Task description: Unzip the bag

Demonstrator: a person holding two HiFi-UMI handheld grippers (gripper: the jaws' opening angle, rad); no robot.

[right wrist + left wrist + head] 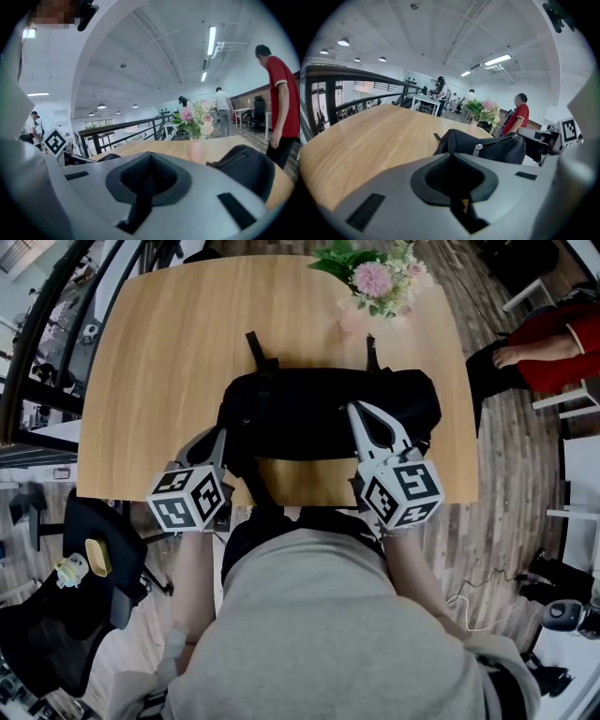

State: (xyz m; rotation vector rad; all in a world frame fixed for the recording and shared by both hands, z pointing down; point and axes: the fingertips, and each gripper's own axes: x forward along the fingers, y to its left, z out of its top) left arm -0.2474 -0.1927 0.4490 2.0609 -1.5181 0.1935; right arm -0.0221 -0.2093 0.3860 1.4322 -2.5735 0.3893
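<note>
Both jaw pairs are pressed together, empty. The black bag (309,409) lies lengthwise along the table's (159,362) near edge. My left gripper (217,439) is at its left end and my right gripper (366,413) over its right. A metal tab (478,149), likely the zipper pull, lies ahead of the left.

The head view looks from above the person, steeply down on the tabletop (159,371). It is far enough back to take in the whole top, the bag (319,413), the left tool (218,435) and the right tool (367,413). Each tool view sits close behind its own jaws, low near tabletop height and tilted up, so the ceiling (440,37) fills its upper half. The left looks across the tabletop toward the bag, the right past the bag's end. All three share the bag, the flowers (375,277) and the person in red (562,348).
</note>
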